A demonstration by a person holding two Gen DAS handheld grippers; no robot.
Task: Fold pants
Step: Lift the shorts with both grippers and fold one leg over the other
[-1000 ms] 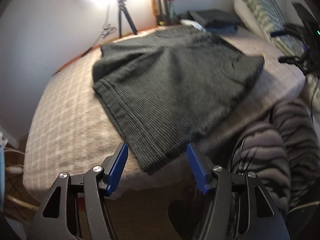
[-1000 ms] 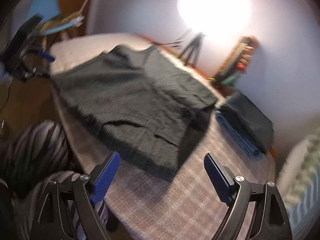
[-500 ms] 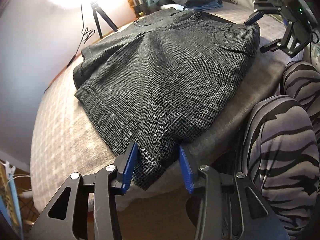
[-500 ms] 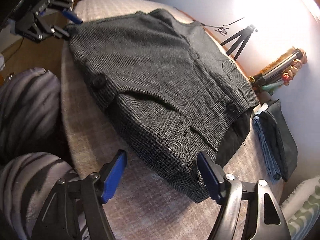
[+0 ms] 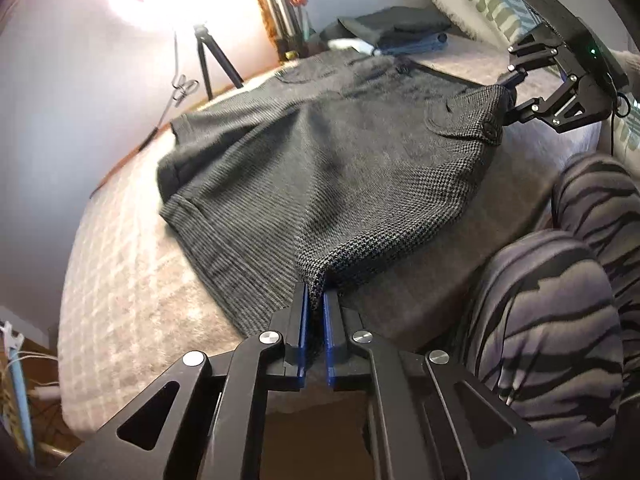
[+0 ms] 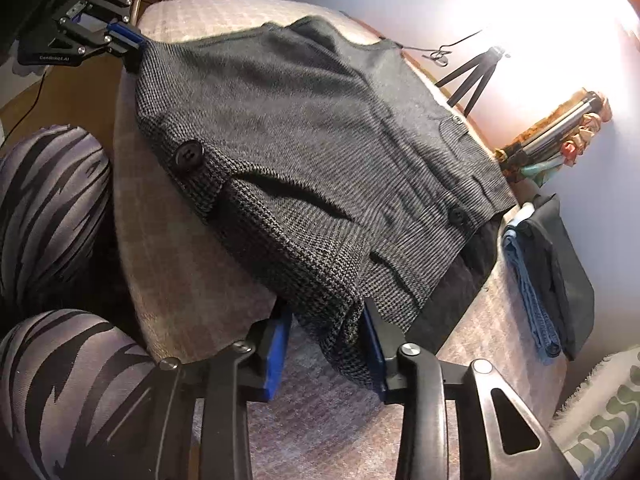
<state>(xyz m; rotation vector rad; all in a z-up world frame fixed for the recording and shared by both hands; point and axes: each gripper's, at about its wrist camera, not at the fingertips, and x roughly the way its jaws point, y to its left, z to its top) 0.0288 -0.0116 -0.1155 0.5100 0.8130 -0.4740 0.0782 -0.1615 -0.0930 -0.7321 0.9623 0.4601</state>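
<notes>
Dark grey houndstooth pants point(image 5: 340, 168) lie spread flat on the checked bed cover point(image 5: 120, 280). My left gripper point(image 5: 315, 320) is shut on the near hem corner of the pants at the bed's edge. In the right wrist view, my right gripper point(image 6: 324, 340) straddles the waistband corner of the pants point(image 6: 320, 184), its blue jaws partly closed around the cloth with a gap left. The right gripper also shows far right in the left wrist view point(image 5: 508, 88), at the waistband corner. The left gripper shows top left in the right wrist view point(image 6: 132, 46).
Folded dark and blue clothes point(image 6: 552, 280) are stacked at the bed's far side. A tripod point(image 5: 212, 60) and bright lamp stand by the wall. The person's striped-trousered knees point(image 5: 560, 340) are beside the bed edge. A striped pillow point(image 6: 600, 420) lies at the right.
Both grippers moved down to the near edge of the pants. The left gripper closed on the hem corner. The right gripper's jaws narrowed around the waistband corner.
</notes>
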